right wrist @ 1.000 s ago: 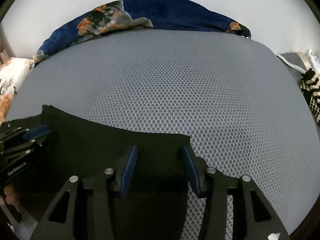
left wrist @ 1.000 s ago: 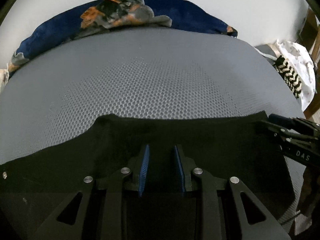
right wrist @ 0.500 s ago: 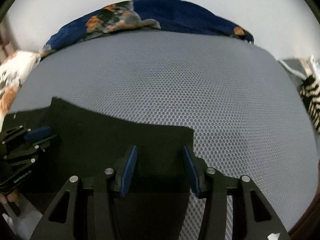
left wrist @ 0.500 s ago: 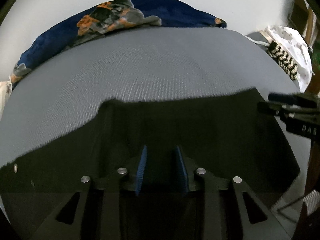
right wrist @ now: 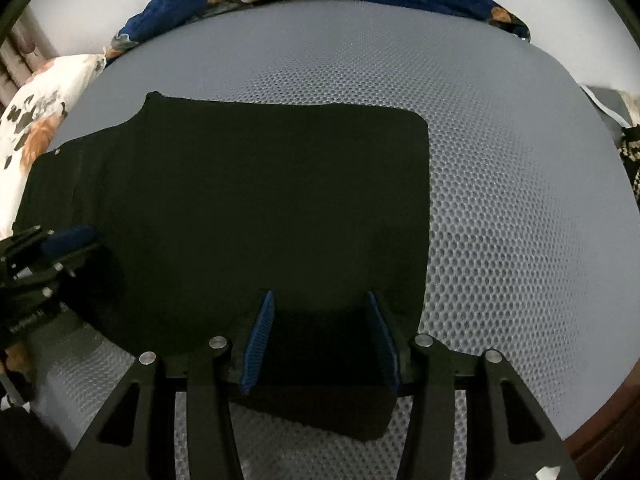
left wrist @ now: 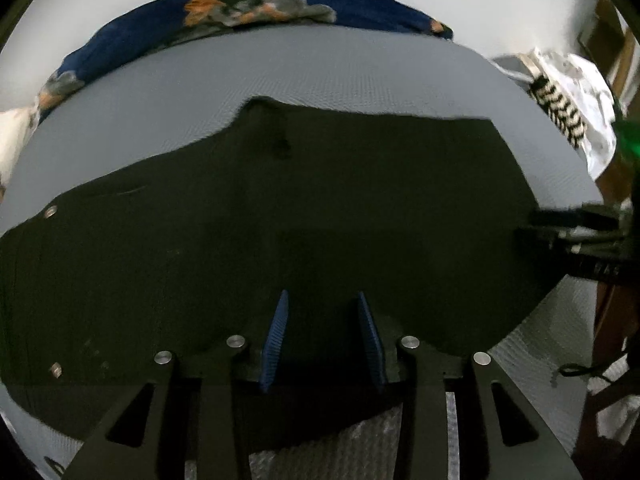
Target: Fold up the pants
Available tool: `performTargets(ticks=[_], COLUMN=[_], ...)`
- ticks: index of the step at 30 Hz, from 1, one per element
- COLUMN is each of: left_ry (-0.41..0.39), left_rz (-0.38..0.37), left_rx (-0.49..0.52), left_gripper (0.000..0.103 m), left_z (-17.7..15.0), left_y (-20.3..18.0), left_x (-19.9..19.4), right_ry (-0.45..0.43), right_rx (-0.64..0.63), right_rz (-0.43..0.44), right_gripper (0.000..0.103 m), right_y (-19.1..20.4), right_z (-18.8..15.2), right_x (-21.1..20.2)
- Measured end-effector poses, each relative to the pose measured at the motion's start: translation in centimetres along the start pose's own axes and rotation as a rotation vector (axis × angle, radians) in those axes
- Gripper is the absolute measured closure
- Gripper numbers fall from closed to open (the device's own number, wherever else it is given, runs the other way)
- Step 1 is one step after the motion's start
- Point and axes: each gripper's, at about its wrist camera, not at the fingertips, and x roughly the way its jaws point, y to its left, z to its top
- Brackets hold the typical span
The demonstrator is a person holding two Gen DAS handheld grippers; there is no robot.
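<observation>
The black pants (right wrist: 256, 208) lie spread flat on the grey mesh mattress (right wrist: 520, 208) of the bed. The left hand-held gripper (left wrist: 322, 340) hangs over their near edge, its jaws opening, fabric below but unpinched. The right hand-held gripper (right wrist: 320, 340) stands open over the pants' near right corner. A blue patterned blanket (left wrist: 248, 0) is bunched along the mattress's far edge.
</observation>
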Motion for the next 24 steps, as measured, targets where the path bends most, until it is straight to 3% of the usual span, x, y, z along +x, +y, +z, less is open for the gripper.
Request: performTargets(ticks=[7,11,15,21,24], left_ry=[-0.087,-0.14,-0.177,-0.164,-0.121], left_rz=[0.054,0.069,0.122,0.097,0.076], left_rx=[-0.117,-0.22,-0.316,-0.47,-0.547], left_gripper=[0.064,0.056,0.055,0.052,0.051], left_z=[-0.1,-0.8,-1.6,-3.5,-4.5], left_y=[5.6,10.2,15.2,22.2,24.8], left_x=[-4.9,-7.9,-10.6,-12.9,-12.5], right_ry=[0.011,0.015,0.015,0.013,0.014], right_rx=[-0.053,-0.088,-0.124,-0.122,-0.114], right_rz=[0.043,0.092,0.117,0.175,0.185], right_gripper=[0.056,0.056,0.056,0.049,0.046], right_y=[2.9,5.1,7.5,9.6,10.1], right_z=[-0.4,-0.2,0.3,1.6,2.0], right_x=[0.0,0.2,0.6,1.0,1.1])
